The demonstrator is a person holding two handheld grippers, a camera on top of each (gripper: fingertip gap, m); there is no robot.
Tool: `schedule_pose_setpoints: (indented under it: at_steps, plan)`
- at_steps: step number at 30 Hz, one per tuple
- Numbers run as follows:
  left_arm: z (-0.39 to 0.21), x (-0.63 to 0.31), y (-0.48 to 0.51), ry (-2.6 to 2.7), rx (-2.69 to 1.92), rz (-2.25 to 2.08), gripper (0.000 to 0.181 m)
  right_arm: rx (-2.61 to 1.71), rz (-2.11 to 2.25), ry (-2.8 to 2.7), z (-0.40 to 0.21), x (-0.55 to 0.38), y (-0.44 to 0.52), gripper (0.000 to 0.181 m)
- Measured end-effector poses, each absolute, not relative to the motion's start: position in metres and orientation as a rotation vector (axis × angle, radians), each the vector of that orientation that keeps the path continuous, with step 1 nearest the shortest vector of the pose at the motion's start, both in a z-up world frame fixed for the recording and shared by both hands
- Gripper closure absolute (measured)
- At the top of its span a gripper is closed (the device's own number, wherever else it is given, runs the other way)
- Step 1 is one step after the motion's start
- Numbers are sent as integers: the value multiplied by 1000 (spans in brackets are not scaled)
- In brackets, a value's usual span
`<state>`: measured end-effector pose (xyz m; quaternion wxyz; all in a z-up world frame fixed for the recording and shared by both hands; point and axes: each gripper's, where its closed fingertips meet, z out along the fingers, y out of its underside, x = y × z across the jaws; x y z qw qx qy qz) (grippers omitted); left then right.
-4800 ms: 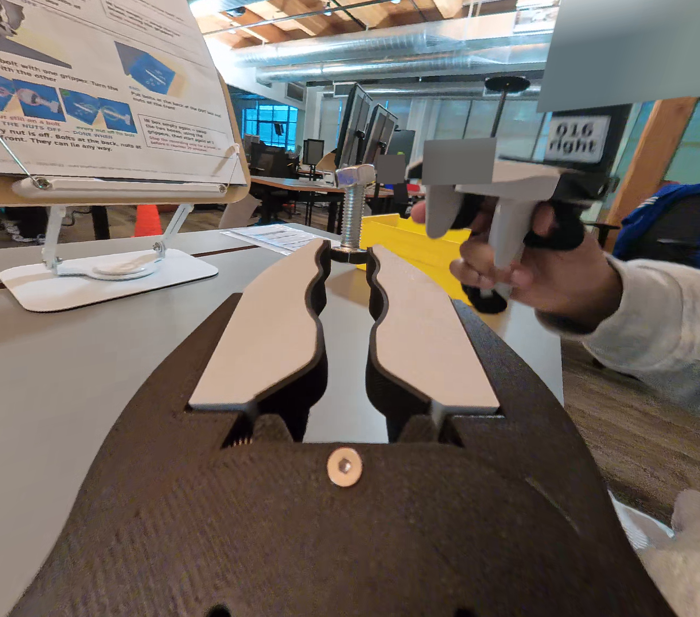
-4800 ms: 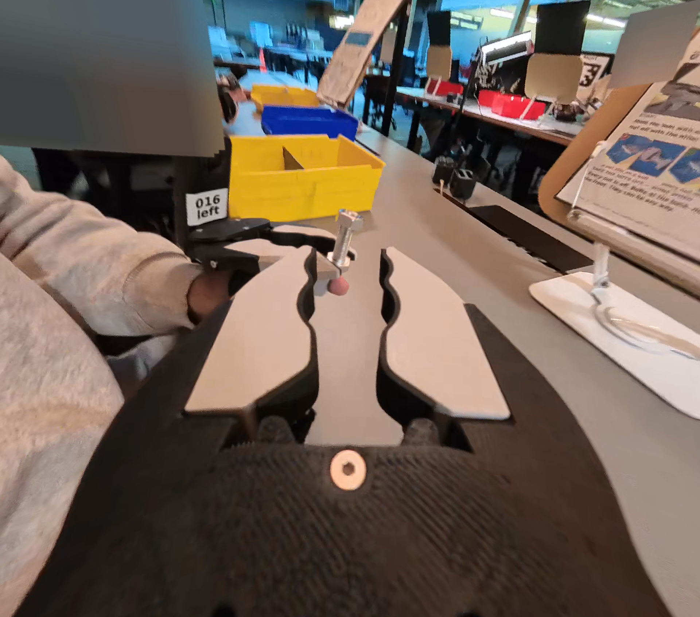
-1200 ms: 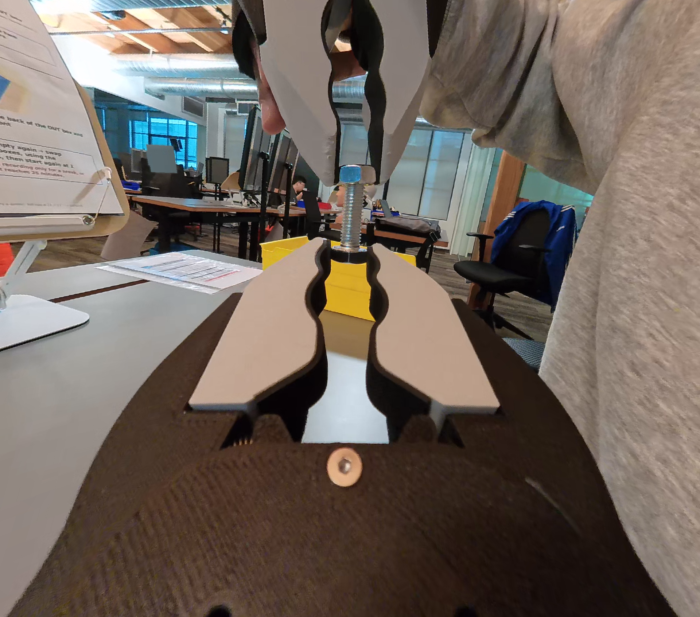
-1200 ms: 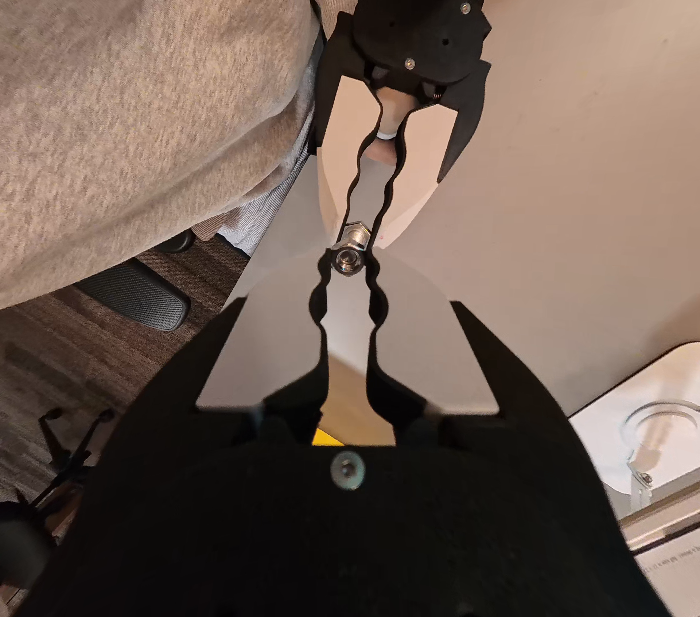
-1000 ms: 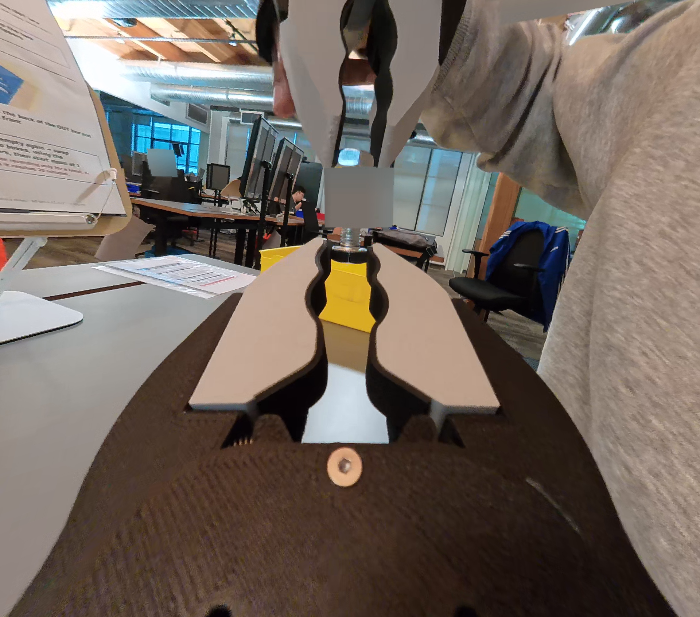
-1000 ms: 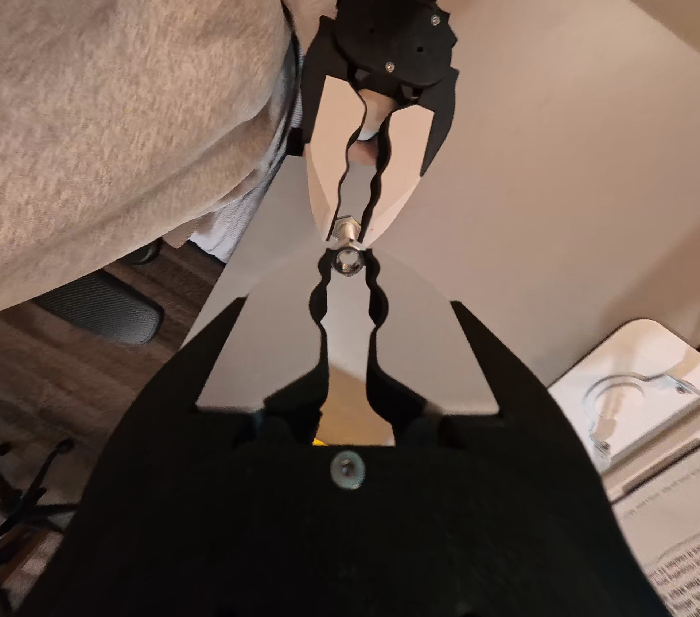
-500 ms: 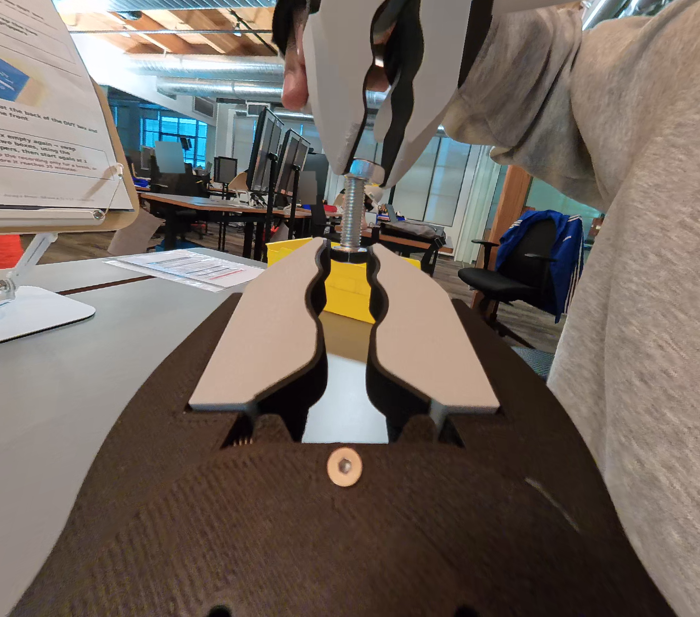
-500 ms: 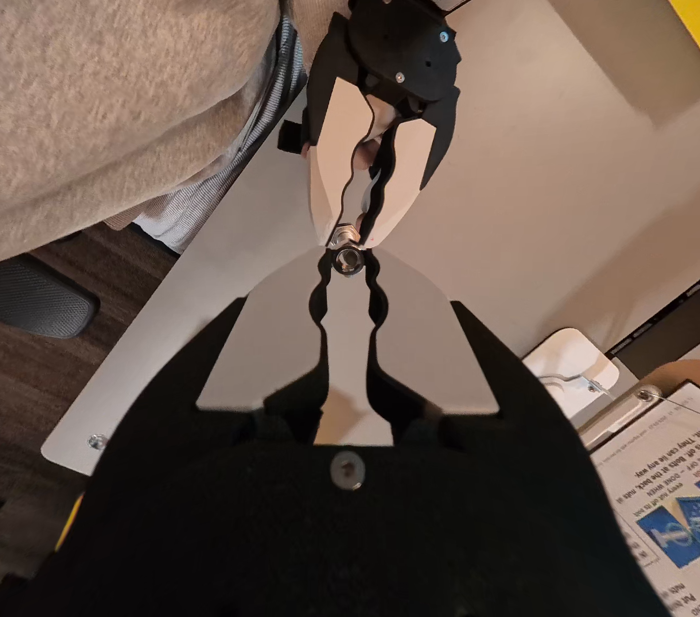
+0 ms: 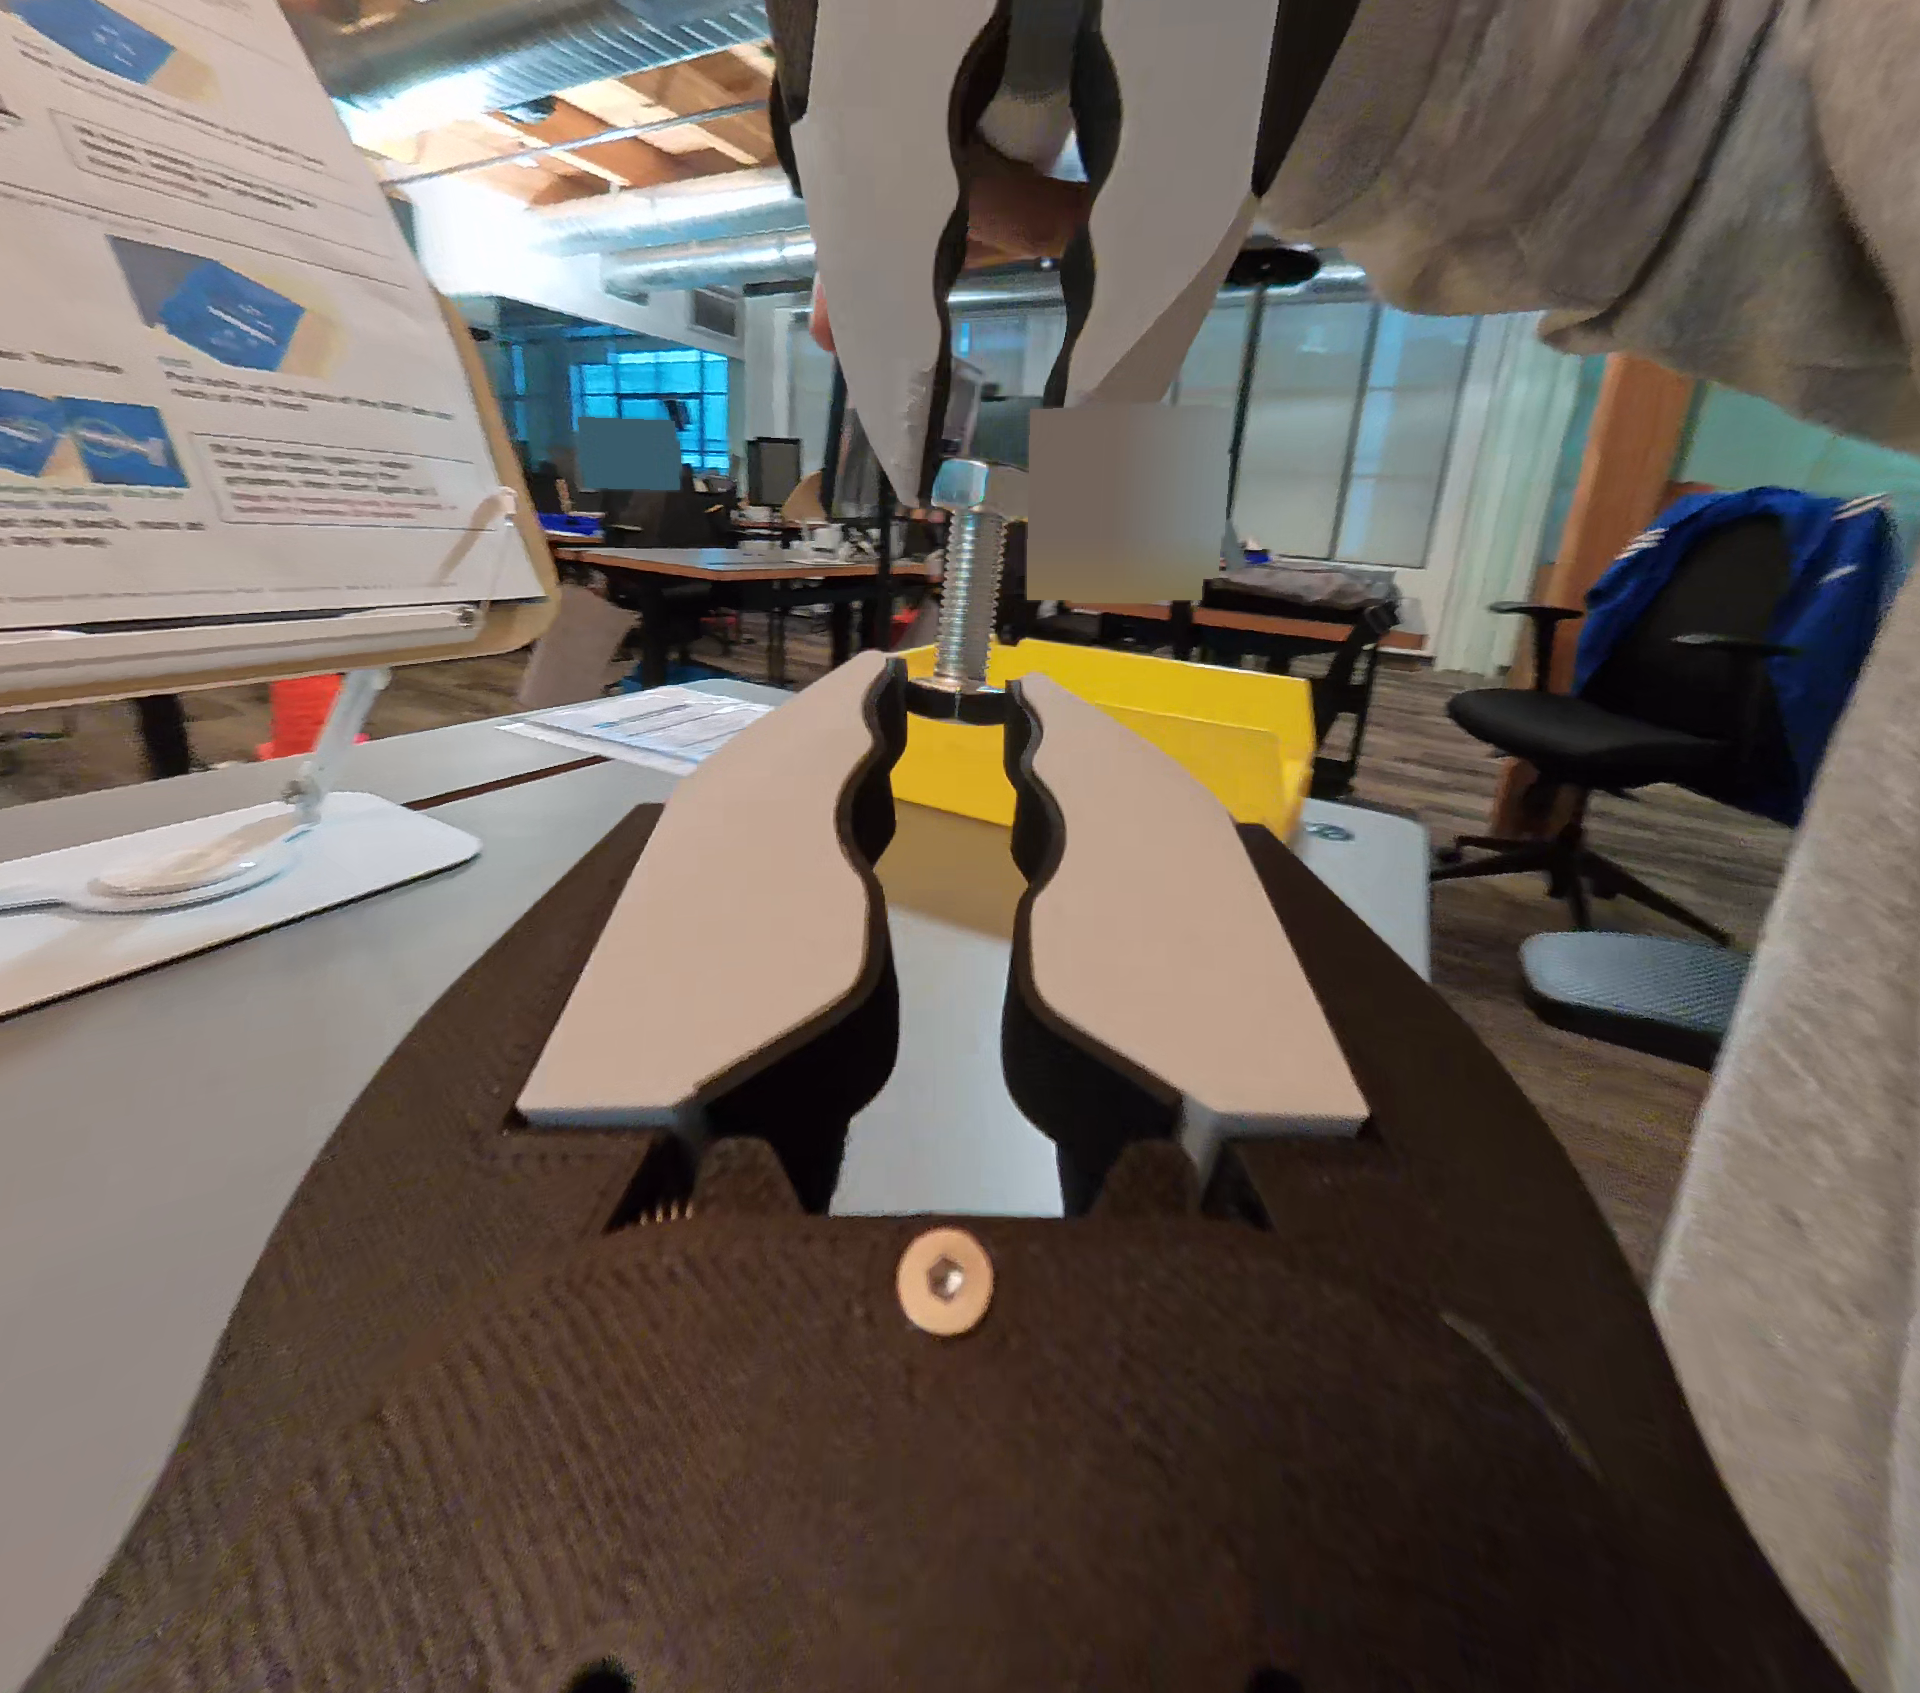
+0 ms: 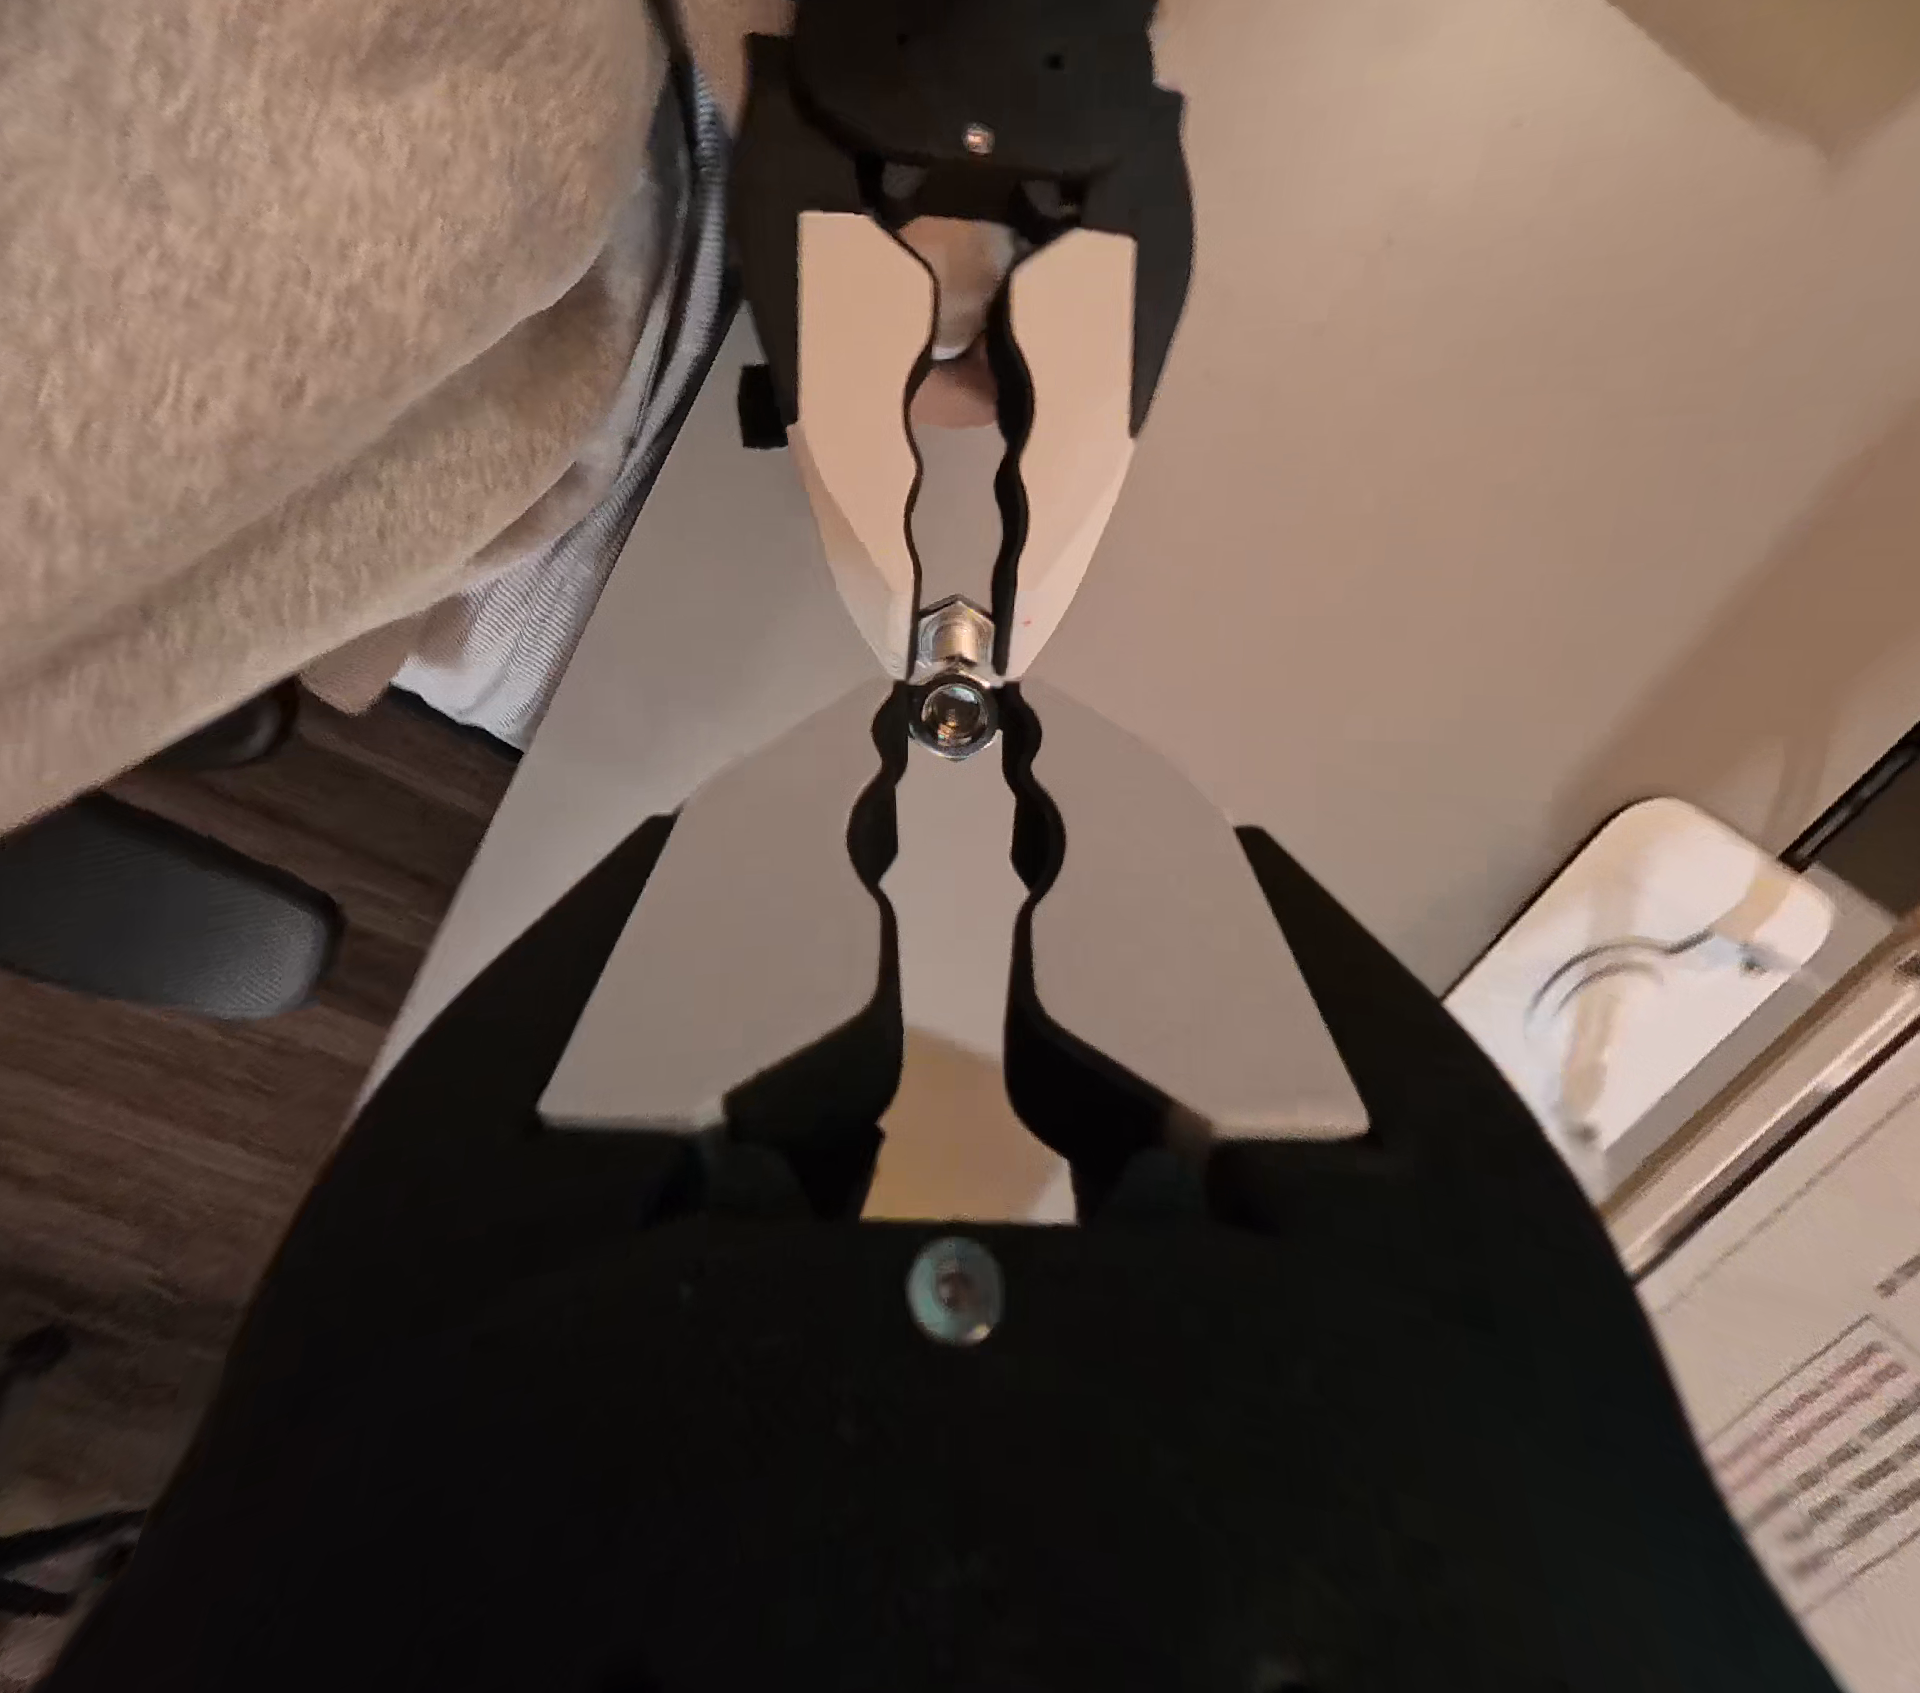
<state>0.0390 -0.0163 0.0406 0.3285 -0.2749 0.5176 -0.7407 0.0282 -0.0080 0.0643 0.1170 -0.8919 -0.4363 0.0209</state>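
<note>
Our left gripper (image 9: pixel 956 693) is clamped on the nut (image 9: pixel 954 701) of an upright bolt (image 9: pixel 968 578) above the worktop (image 9: pixel 208 1051), while our right gripper (image 10: pixel 948 713) is pinched on the bolt's head, nut not yet off.

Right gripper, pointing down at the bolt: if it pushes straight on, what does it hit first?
Probably the silver hex head of the upright threaded bolt, already between the right gripper fingertips. Just beyond it is the left gripper, shut on the nut. Depth is unclear.
</note>
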Motion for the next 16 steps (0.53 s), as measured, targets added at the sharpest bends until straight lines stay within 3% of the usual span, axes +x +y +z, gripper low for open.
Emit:
schedule_pose_setpoints:
  at_steps: [9,13,16]
  plan:
    - [40,46,-2,1284,-793,-1876,162,-2791,-72,-727,60,43,4,164]
    - [42,44,-5,1277,-786,-1899,162,-2843,-52,-754,53,42,-3,129]
    - [41,45,-5,1280,-789,-1905,162,-2806,-41,-783,58,41,0,125]
